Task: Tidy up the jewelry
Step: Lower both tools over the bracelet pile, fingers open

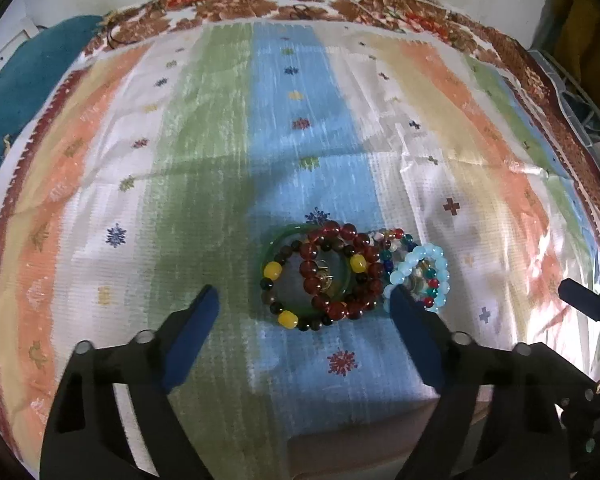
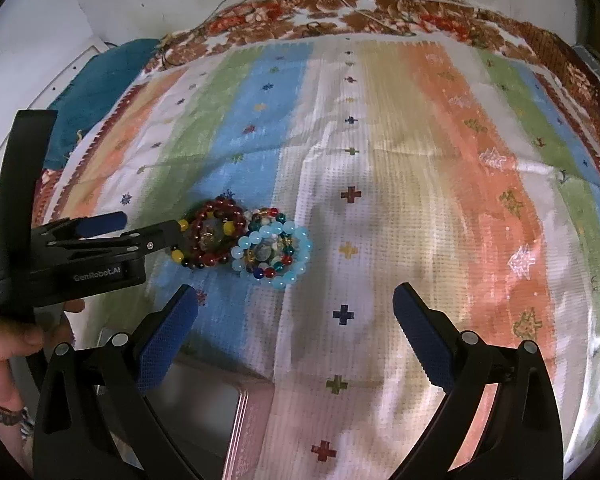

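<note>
A heap of bead bracelets lies on the striped cloth (image 1: 204, 152). A green bangle (image 1: 269, 249), a dark bracelet with yellow beads (image 1: 287, 319) and a red bead bracelet (image 1: 332, 309) overlap on the left. A multicolour bracelet (image 1: 387, 256) and a pale blue bracelet (image 1: 414, 261) lie at their right. My left gripper (image 1: 304, 300) stands open just in front of the left heap; its right fingertip (image 1: 400, 300) overlaps the pale blue beads. The right wrist view shows the heap (image 2: 216, 236), the pale blue bracelet (image 2: 274, 280) and the left gripper (image 2: 150, 223) beside them. My right gripper (image 2: 296, 300) is open and holds nothing, nearer than the pale blue bracelet.
A pink-edged box (image 2: 252, 408) with a grey top sits at the near edge of the cloth. A teal cloth (image 1: 24, 92) lies at the back left, a brown floral border (image 1: 300, 0) runs along the back. A hand (image 2: 16, 344) holds the left gripper.
</note>
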